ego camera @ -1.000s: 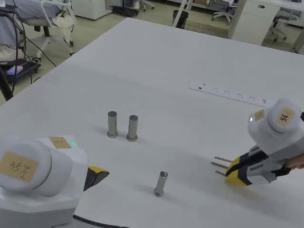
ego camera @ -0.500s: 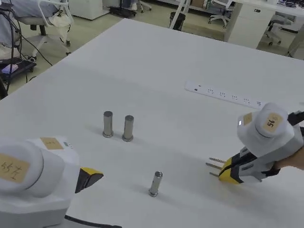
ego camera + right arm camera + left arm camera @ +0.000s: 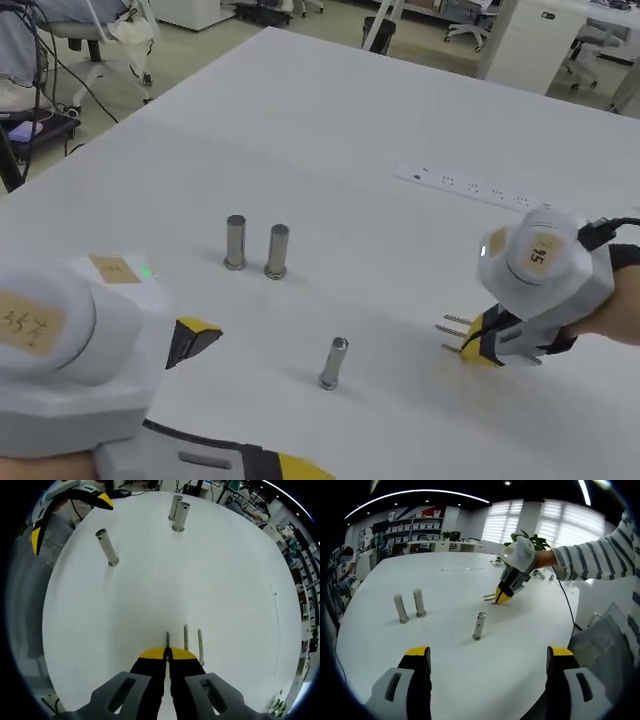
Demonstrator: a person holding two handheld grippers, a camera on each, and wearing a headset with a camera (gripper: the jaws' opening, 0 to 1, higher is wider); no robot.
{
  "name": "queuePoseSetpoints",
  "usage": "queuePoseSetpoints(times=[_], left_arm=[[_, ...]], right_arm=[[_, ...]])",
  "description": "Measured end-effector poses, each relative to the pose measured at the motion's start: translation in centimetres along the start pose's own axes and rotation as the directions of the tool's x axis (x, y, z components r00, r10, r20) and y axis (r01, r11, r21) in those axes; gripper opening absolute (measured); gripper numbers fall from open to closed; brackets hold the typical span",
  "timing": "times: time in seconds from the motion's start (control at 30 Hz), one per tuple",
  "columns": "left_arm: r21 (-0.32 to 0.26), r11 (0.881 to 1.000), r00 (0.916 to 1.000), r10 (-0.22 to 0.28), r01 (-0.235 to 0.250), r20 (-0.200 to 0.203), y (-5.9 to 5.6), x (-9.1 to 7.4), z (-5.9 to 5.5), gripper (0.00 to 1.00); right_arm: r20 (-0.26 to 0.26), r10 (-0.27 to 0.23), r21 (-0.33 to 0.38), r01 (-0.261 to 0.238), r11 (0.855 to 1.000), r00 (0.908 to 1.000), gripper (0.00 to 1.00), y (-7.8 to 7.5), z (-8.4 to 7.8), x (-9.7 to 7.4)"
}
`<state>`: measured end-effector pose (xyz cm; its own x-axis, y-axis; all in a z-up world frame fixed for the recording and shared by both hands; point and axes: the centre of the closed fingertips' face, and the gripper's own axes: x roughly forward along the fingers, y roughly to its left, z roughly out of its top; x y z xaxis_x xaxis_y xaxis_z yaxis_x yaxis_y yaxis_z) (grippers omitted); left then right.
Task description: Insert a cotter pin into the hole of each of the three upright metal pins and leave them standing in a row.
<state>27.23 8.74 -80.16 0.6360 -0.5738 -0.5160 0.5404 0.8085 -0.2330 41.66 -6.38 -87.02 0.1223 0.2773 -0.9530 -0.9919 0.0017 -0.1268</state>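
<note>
Three upright metal pins stand on the white table (image 3: 330,140): two close together (image 3: 235,242) (image 3: 277,251) and a third (image 3: 333,363) nearer me, leaning slightly. The same pair (image 3: 178,511) and single pin (image 3: 107,547) lie ahead in the right gripper view. My right gripper (image 3: 168,655) is low at the table, shut, with one cotter pin (image 3: 167,639) sticking out from between its tips. Two more cotter pins (image 3: 185,636) (image 3: 200,646) lie just to its right. My left gripper (image 3: 488,652) is open with nothing between its fingers, well short of the single pin (image 3: 479,626).
A white power strip (image 3: 480,190) lies on the table beyond the right gripper (image 3: 470,345). The table's left edge drops to a floor with chairs and cables (image 3: 60,70). Bare tabletop lies between the pins and the cotter pins.
The head view has shifted. The right gripper stays shut at the cotter pins, edging slightly toward the single pin. The three metal pins have not moved.
</note>
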Motion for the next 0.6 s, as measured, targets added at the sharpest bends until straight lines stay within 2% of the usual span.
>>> queuePoseSetpoints(times=[0.23,0.3,0.5,0.53,0.6], left_arm=[[0.015,1.000,1.0000,-0.002,0.002,0.001,-0.1,-0.1,0.3,0.95],[0.018,1.000,1.0000,-0.006,0.006,0.005,-0.2,-0.1,0.5,0.94],[0.047,0.999,0.9999,-0.009,0.008,0.013,-0.4,0.0,0.8,0.93],[0.070,0.998,0.9997,0.009,-0.011,0.023,-0.1,0.0,1.1,0.91],[0.069,0.998,0.9998,0.004,-0.005,0.017,-0.2,0.0,1.1,0.87]], right_arm=[[0.052,0.018,0.058,-0.021,0.998,0.9985,0.02,0.0,0.7,-0.8],[0.049,0.016,0.045,-0.018,0.999,0.9987,0.02,-0.1,0.6,-1.0],[0.053,0.010,0.001,-0.010,1.000,0.9986,0.02,0.8,1.0,-2.0],[0.058,0.010,-0.004,-0.010,1.000,0.9983,0.02,1.0,1.1,-2.2],[0.094,0.022,0.012,-0.023,1.000,0.9953,0.02,1.3,1.6,-2.8]])
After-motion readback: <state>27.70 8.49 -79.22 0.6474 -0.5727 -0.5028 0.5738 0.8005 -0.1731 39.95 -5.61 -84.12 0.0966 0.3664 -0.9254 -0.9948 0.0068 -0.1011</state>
